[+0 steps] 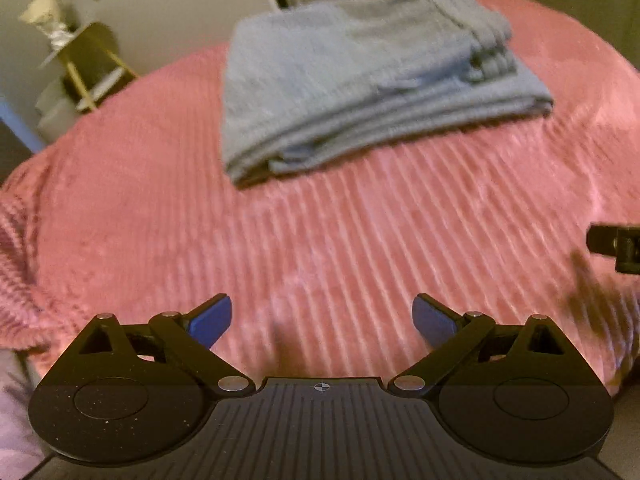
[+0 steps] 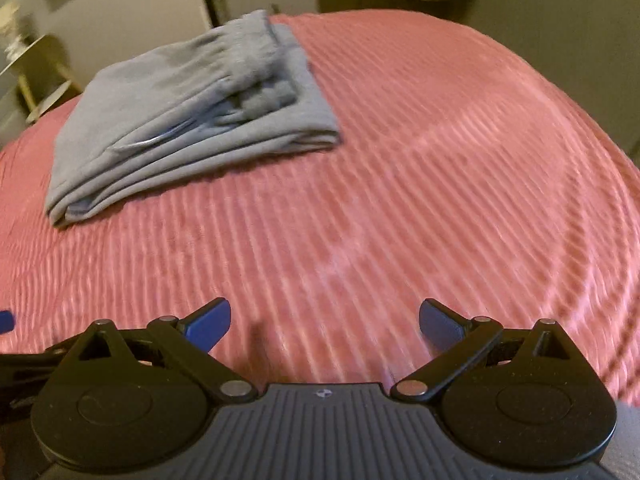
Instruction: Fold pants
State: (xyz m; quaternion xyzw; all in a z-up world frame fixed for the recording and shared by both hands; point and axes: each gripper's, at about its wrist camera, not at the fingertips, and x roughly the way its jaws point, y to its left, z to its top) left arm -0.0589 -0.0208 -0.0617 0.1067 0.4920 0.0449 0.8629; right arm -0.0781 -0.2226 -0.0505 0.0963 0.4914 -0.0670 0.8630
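Pink ribbed bedspread; grey wall behind; gold-legged side table at left; dim light.

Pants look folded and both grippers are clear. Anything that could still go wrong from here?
1. The folded pants have a bunched waistband on top and loose stacked layers at the near edge; a nudge could spill them open.
2. They lie near the far edge of the pink blanket; pushing them could slide them off.
3. Both views are blurred, so the left gripper and right gripper could snag the blanket.
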